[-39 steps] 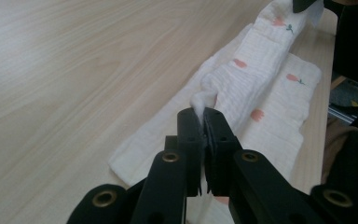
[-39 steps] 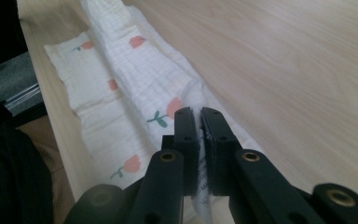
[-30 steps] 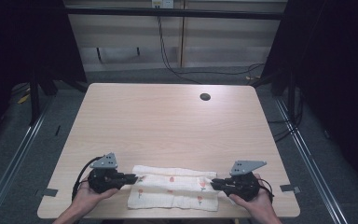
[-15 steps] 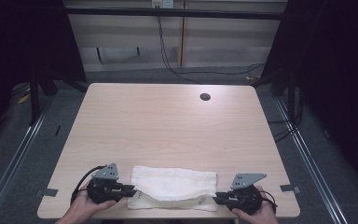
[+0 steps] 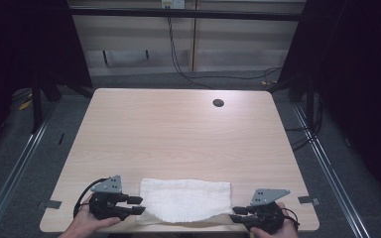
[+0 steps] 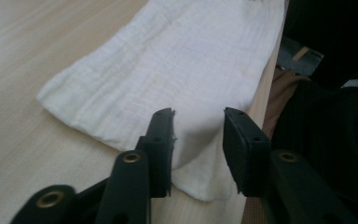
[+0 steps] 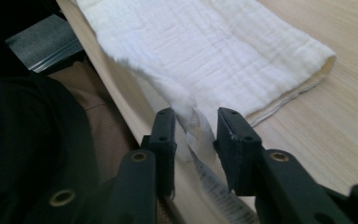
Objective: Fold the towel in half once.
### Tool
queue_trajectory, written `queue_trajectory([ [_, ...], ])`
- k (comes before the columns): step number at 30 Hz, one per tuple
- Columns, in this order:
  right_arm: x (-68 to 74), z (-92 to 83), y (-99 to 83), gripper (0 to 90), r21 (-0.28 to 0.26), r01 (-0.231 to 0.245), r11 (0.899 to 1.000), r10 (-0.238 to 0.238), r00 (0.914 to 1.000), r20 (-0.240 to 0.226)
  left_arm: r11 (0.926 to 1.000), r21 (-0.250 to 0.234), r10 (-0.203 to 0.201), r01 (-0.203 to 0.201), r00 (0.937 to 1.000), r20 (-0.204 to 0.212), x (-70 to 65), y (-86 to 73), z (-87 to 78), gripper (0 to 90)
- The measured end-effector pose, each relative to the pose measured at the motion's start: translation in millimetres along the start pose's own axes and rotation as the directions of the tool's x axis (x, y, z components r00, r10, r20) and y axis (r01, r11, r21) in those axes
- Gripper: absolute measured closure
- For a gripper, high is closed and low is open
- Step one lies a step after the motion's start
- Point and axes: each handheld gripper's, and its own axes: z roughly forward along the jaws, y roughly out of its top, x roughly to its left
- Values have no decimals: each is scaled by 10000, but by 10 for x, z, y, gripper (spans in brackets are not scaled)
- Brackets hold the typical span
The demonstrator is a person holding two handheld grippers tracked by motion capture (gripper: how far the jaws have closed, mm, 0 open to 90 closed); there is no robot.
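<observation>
White folded cloth (image 5: 184,199) lies flat at the near edge of the bench (image 5: 178,134), midway between the near corners, long side parallel to that edge. Its near margin reaches the bench edge and slightly overhangs it towards the near-right corner.

Left gripper (image 5: 138,205) sits at the cloth's left end, near the near-left corner, held level and pointing along the near edge. Its jaws have just been opening. In the left gripper view the left gripper (image 6: 198,126) stands with a clear gap between the pads; the cloth's (image 6: 177,70) corner lies between and under them, one pad just at the fabric, the other apart from it. No pinch on the cloth.

Right gripper (image 5: 236,217) sits at the cloth's right end, near the near-right corner, pointing back towards the left one. Its jaws have also just been opening. In the right gripper view the right gripper (image 7: 196,128) has its pads parted, with a loose corner of cloth (image 7: 214,56) and a small sewn label hanging between them at the bench edge. Whether a pad touches the fabric cannot be told.

A small dark round hole (image 5: 218,103) sits near the far-right part of the bench.
</observation>
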Motion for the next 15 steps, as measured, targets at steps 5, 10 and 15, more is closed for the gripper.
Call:
queue_trajectory([
  [5, 36, -89, 0, 616, -255, -92, 9996, 91, 9999, -59, 9989, -206, -438, 429, 9978, -489, 94, -11, -30, 556],
  [10, -4, -57, 29, 598, -415, -258, 9988, 261, 9996, 70, 9961, -369, -833, 799, 9915, -1004, 200, 32, -29, 524],
  [15, -61, 84, 168, 586, -417, -266, 9988, 271, 9996, 127, 9928, -471, -1161, 1106, 9838, -1367, 326, 128, -11, 461],
])
